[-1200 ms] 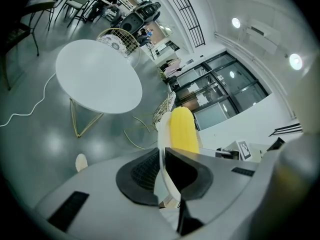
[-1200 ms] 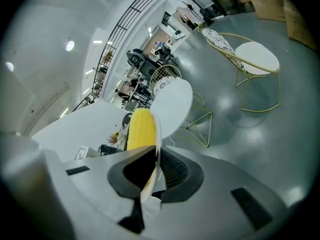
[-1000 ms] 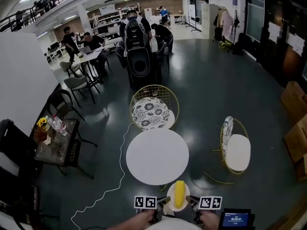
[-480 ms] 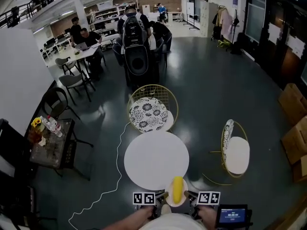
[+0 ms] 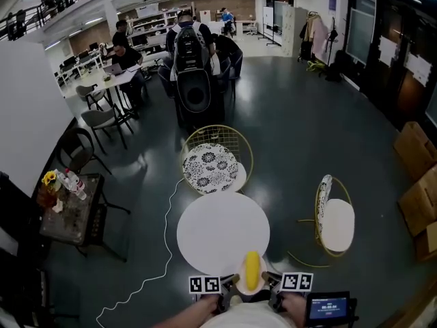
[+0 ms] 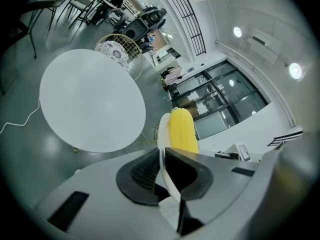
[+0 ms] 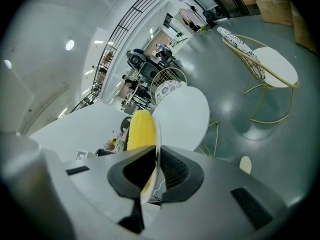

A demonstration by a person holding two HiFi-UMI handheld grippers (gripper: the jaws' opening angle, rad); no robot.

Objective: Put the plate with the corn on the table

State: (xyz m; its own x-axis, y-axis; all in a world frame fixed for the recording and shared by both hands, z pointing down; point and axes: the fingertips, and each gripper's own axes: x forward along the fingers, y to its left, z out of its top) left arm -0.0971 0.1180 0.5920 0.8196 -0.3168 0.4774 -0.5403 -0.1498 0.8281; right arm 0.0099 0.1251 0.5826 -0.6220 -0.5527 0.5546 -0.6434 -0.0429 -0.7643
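Note:
A yellow corn cob [image 5: 252, 270] lies on a small white plate [image 5: 241, 283], held in the air over the near edge of the round white table [image 5: 220, 227]. My left gripper [image 5: 231, 286] is shut on the plate's left rim and my right gripper [image 5: 272, 285] on its right rim. In the left gripper view the plate [image 6: 162, 133] shows edge-on, pinched in my left gripper [image 6: 164, 170], with the corn [image 6: 181, 130] beyond and the table [image 6: 90, 101] to the left. In the right gripper view my right gripper [image 7: 152, 171] clamps the plate [image 7: 158, 132], with the corn [image 7: 139, 129] and the table [image 7: 186, 115] in sight.
A gold wire chair with a patterned cushion [image 5: 213, 161] stands behind the table, and a second chair [image 5: 335, 217] to its right. A white cable [image 5: 161, 248] runs over the floor at left. A dark side table with flowers [image 5: 68, 209] stands far left; cardboard boxes [image 5: 415, 176] far right.
Both grippers have carried the plate with the corn forward, from short of the table to over its near edge. Both still hold the rim.

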